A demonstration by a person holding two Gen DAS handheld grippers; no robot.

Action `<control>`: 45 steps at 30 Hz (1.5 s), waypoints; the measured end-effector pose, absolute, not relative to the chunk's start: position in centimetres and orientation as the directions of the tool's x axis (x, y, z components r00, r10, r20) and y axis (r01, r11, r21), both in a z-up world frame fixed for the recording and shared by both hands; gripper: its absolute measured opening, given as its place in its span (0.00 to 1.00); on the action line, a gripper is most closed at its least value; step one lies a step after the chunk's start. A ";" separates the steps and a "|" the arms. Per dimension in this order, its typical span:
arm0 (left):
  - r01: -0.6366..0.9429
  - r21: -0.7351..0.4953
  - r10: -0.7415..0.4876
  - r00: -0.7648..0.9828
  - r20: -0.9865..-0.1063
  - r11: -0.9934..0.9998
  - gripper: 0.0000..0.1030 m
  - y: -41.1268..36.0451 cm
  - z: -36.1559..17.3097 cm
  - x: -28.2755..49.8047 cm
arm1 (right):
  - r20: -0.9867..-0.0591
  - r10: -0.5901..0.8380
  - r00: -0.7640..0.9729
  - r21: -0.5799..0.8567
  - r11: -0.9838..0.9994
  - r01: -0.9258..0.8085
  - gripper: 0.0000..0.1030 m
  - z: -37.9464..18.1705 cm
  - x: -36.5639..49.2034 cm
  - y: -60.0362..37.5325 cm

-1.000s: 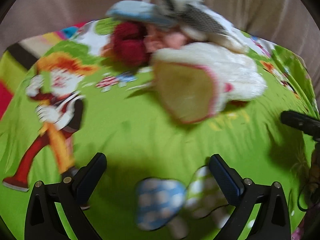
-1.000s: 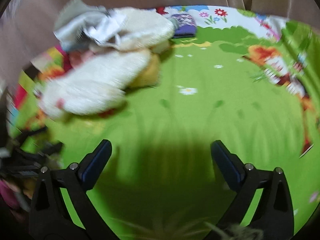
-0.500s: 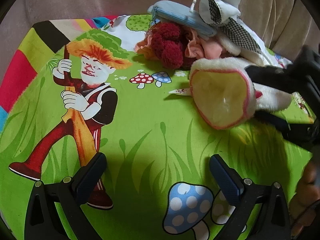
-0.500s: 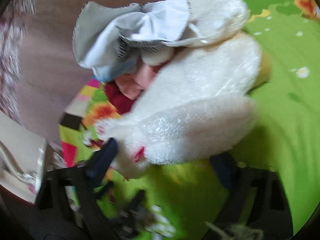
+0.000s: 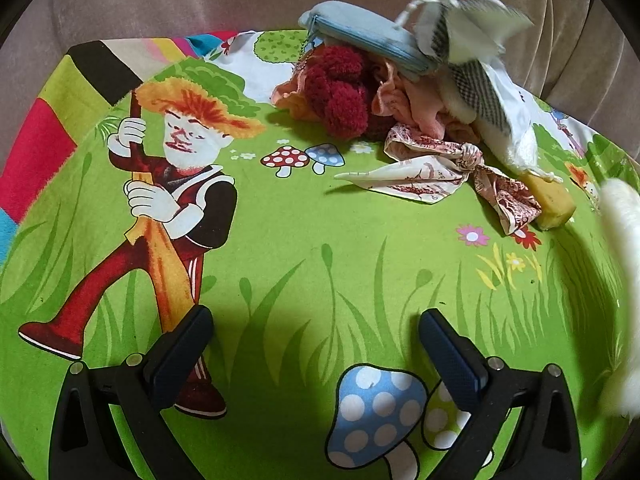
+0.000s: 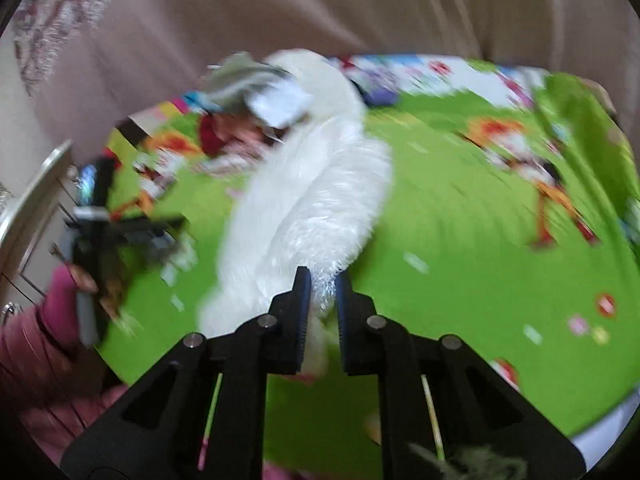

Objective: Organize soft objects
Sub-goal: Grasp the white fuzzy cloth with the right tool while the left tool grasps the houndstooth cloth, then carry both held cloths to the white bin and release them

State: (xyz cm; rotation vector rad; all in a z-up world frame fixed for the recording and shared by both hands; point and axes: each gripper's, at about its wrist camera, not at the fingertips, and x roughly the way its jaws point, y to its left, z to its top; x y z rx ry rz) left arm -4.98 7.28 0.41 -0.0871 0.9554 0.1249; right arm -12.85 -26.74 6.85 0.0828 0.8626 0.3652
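White plush (image 6: pixel 316 200) clamped in right gripper (image 6: pixel 322 292), long axis stretching away; left gripper (image 5: pixel 316 344) wide, empty.

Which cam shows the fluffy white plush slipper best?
Right wrist: the fluffy white plush slipper fills mid-frame, pinched in the right gripper, though motion-blurred. Left wrist catches only a blurred white strip at its right edge.

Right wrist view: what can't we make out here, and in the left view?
- Right wrist view: motion blur smears the pile; items can't be told apart.
- White fluffy item: shape unclear; right gripper covers its near end.
- Left wrist view: that item is cut by the right edge.
- Yellow block: partly under patterned cloth.
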 end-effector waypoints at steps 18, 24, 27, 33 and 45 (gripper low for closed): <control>-0.027 -0.256 -0.168 0.686 -0.708 0.966 1.00 6.2 4.9 -4.1 | -0.655 0.502 0.565 0.612 0.791 0.006 0.79 4.4 -10.2 -30.9; 0.164 -0.124 -0.203 0.669 -0.715 0.979 1.00 0.1 5.6 -0.6 | -0.677 0.462 0.573 0.611 0.787 0.086 0.79 2.3 -9.5 -30.8; 0.193 0.069 -0.087 0.698 -0.711 0.979 0.84 -2.5 4.9 0.7 | -0.684 0.455 0.571 0.606 0.790 0.096 0.79 1.6 -9.7 -31.4; 0.141 -0.124 -0.187 0.749 -0.636 0.982 0.14 1.2 7.0 -2.8 | -0.681 0.459 0.571 0.628 0.767 0.132 0.79 1.8 -10.6 -32.6; 0.040 -0.251 -0.185 0.785 -0.591 0.967 0.14 7.8 6.9 -10.9 | -0.681 0.482 0.551 0.642 0.755 0.135 0.90 1.9 -7.9 -28.1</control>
